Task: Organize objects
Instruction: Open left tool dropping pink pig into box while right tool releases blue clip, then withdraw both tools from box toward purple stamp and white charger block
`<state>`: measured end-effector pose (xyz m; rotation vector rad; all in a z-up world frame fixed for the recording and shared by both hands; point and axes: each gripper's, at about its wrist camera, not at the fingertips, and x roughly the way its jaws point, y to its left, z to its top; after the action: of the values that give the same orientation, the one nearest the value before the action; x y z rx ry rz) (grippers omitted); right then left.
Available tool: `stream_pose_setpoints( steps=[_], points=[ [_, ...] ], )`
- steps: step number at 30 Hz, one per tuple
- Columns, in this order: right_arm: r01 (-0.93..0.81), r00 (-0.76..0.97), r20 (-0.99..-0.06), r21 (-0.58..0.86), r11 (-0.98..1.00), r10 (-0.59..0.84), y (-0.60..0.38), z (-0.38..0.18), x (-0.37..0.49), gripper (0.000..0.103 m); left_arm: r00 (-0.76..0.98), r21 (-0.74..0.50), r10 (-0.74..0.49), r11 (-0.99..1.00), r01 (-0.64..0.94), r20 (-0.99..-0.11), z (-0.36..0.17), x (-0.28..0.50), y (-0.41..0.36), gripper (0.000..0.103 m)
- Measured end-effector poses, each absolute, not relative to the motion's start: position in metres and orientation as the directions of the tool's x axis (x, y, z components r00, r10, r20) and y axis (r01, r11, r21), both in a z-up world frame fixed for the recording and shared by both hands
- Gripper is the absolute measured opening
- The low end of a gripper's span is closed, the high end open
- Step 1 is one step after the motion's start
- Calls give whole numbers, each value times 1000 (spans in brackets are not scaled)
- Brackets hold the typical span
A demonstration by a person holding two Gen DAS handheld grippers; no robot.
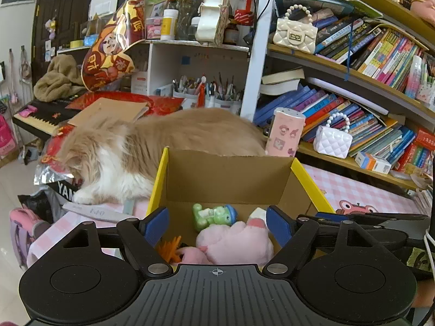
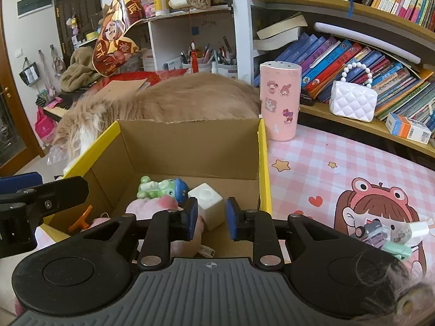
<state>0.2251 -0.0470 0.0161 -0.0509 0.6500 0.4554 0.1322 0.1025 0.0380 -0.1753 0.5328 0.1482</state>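
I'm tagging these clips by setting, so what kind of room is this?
Most likely a child's bedroom or study corner at home: crowded bookshelves of colourful books, a cartoon-print pink checked desk mat, pen cups, and a fluffy cat lying behind the cardboard box of toys.

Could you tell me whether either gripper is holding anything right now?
Neither: the left gripper and right gripper stand open over the cardboard box, pads touching nothing.

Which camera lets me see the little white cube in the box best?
The right wrist view. There the white cube shows whole, with its round top hole, beside the pink plush in the cardboard box. In the left wrist view only its corner peeks out behind the plush.
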Motion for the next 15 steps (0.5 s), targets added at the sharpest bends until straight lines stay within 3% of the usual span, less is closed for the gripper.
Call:
stream_pose_setpoints(
  steps=[4,15],
  points=[
    [-414,715,-584,89,906,384,-49,21,217,36,855,-138,88,973,-183,-511,38,125,103,86],
    [-374,758,-539,102,922,367,-59,40,180,54,868,-151,61,977,-154,-493,44,98,106,89]
  ],
)
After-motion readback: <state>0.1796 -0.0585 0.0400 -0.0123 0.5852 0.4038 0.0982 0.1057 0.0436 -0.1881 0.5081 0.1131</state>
